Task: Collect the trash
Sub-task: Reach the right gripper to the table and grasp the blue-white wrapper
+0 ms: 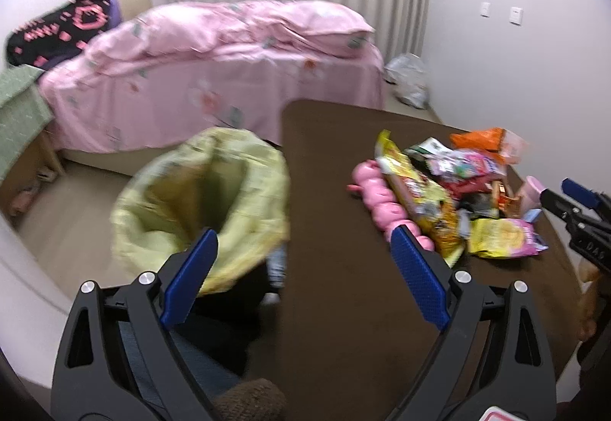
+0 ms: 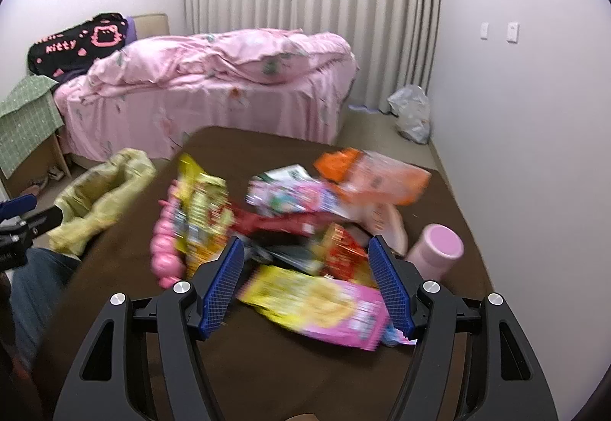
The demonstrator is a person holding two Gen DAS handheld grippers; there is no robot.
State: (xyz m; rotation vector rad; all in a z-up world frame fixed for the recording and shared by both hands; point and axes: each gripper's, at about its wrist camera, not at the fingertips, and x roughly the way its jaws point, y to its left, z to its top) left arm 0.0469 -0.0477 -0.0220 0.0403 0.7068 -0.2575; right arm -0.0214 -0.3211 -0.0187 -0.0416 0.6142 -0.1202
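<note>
While both tools hung over the brown table (image 2: 126, 306), the left gripper (image 1: 303, 249) was spread wide and empty, with the yellow-lined bin (image 1: 202, 207) at its 11 o'clock beside the table's edge; what lay inside the bin could not be told. The right gripper (image 2: 305, 268) was likewise spread, over a yellow-and-pink snack bag (image 2: 317, 306). A wrapper pile (image 2: 290, 207) lay at its 12 o'clock, and a pink cup (image 2: 437, 249) at 2 o'clock.
</note>
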